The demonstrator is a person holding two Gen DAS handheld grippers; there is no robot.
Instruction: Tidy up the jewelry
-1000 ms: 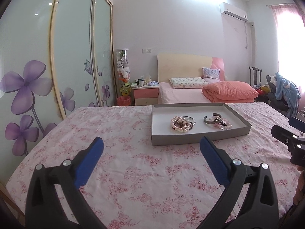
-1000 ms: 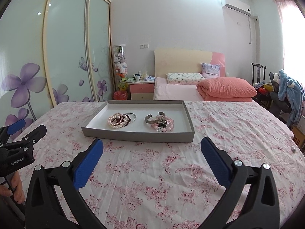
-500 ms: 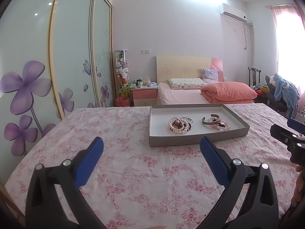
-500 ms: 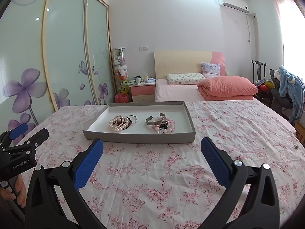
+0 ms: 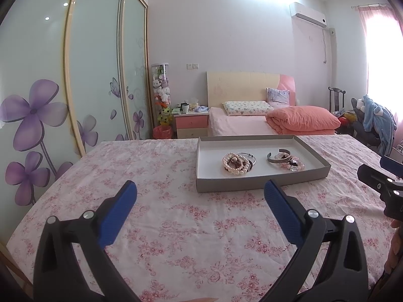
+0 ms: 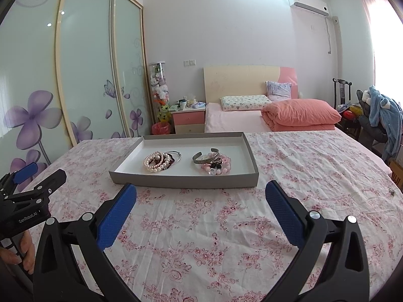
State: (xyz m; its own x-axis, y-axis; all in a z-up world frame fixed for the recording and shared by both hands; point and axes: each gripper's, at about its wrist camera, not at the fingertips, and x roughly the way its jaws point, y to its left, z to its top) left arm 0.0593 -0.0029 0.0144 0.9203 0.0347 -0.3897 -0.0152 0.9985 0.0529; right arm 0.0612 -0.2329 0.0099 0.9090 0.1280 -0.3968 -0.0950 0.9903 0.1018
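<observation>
left gripper (image 5: 200, 192) wide, empty | right gripper (image 6: 201, 193) wide, empty — both short of grey tray (image 6: 186, 180) on floral cloth | pearl bracelets (image 6: 155, 162), silver cuff (image 6: 206, 158) inside | beads light, slippery, tangle-prone — pinch one strand; cuff stiff, grip its band

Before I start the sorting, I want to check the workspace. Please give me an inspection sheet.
Surface: floral bedsheet, wrinkled.
Job's things: grey tray holds pearl bracelets with a thin bangle, and a silver cuff on pink beads.
Clutter: small dark object on the sheet, far right.
Grippers: left hand-held gripper open, empty; right hand-held gripper open, empty.
Cables: nothing seen on the surface.
Surroundings: second bed, nightstand, wardrobe, chair with clothes.
</observation>
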